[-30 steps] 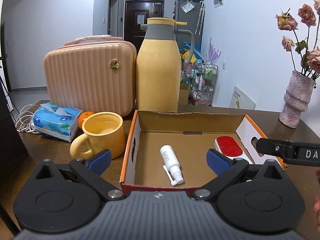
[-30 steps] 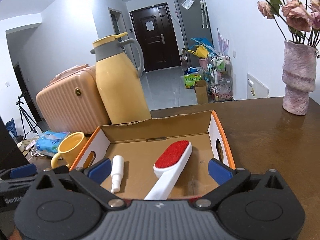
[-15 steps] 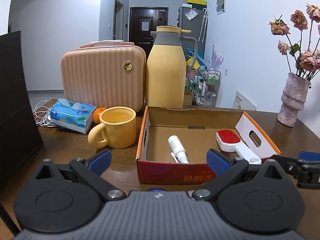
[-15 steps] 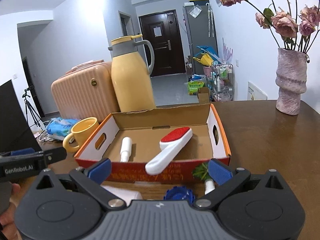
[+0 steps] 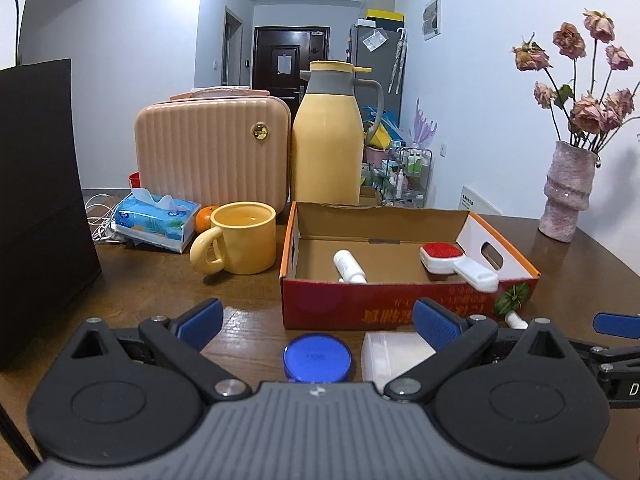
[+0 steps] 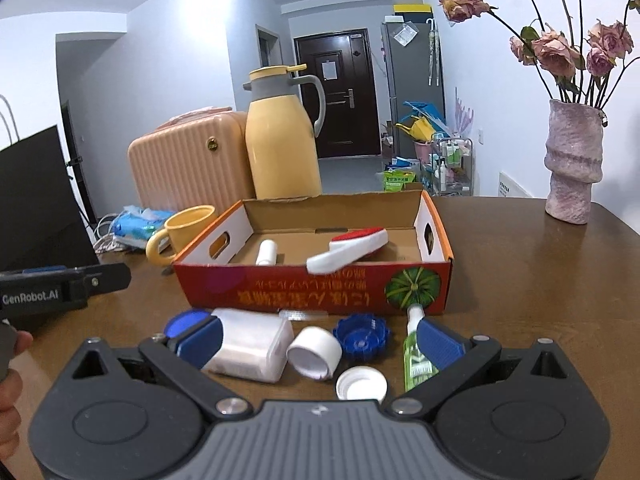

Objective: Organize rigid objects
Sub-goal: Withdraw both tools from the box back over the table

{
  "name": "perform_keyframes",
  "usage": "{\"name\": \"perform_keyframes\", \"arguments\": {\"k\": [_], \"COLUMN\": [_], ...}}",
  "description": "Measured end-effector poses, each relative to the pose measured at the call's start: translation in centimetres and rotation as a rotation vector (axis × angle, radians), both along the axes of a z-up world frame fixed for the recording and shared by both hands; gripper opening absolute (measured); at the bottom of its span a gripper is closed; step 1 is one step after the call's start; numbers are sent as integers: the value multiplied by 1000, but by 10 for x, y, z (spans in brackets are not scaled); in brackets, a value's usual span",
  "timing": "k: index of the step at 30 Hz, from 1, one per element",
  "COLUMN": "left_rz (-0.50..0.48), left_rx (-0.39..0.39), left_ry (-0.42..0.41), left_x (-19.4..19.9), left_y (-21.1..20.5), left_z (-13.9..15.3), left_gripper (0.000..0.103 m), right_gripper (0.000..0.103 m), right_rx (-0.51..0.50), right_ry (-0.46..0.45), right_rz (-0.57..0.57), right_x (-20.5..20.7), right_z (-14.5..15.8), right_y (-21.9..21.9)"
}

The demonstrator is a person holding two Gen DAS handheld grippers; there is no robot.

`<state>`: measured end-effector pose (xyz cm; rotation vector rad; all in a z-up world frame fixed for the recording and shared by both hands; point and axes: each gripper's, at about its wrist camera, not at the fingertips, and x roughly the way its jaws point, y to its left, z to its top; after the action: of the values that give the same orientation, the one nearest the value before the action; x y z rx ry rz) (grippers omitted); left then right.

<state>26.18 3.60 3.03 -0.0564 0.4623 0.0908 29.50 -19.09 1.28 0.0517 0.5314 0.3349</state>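
Cardboard box [image 6: 316, 292]: holds red-bristled brush [image 6: 348, 248], white bottle [image 6: 267, 252] | both tongs wide apart, gripping nothing

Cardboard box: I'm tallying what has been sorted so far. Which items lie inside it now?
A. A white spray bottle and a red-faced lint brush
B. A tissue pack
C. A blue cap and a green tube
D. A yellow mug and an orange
A: inside the cardboard box, only the white spray bottle and red-faced lint brush show.

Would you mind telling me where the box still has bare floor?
Bare floor lies between the spray bottle and brush, and along the box's back wall. The table in front is crowded with caps and containers.
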Motion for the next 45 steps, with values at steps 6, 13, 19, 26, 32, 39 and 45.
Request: {"name": "perform_keyframes", "arguments": {"k": [6, 13, 19, 26, 32, 39, 45], "left_rz": [-18, -35, -34, -21, -14, -29, -35], "left_rx": [-12, -8, -6, -14, -12, 0, -11], "left_ry": [7, 24, 64, 94, 106, 104, 112], "left_x": [-15, -28, -34, -38, -42, -42, -40], "left_y": [1, 2, 9, 20, 26, 23, 23], "left_z": [-9, -23, -45, -64, -73, -79, -83], "left_gripper": [103, 103, 103, 103, 103, 103, 103], "right_gripper": [103, 103, 103, 103, 103, 102, 99], "right_rx": [-12, -46, -77, -81, -86, -119, -140], "right_ry": [14, 27, 30, 57, 61, 58, 56], "right_rz": [6, -5, -4, -8, -1, 29, 56], "right_x": [-18, -33, -44, -51, -51, -44, -32], "right_z": [-15, -32, -47, -62, -66, -70, -72], "right_y": [-2, -6, -8, -10, -9, 5, 20]}}
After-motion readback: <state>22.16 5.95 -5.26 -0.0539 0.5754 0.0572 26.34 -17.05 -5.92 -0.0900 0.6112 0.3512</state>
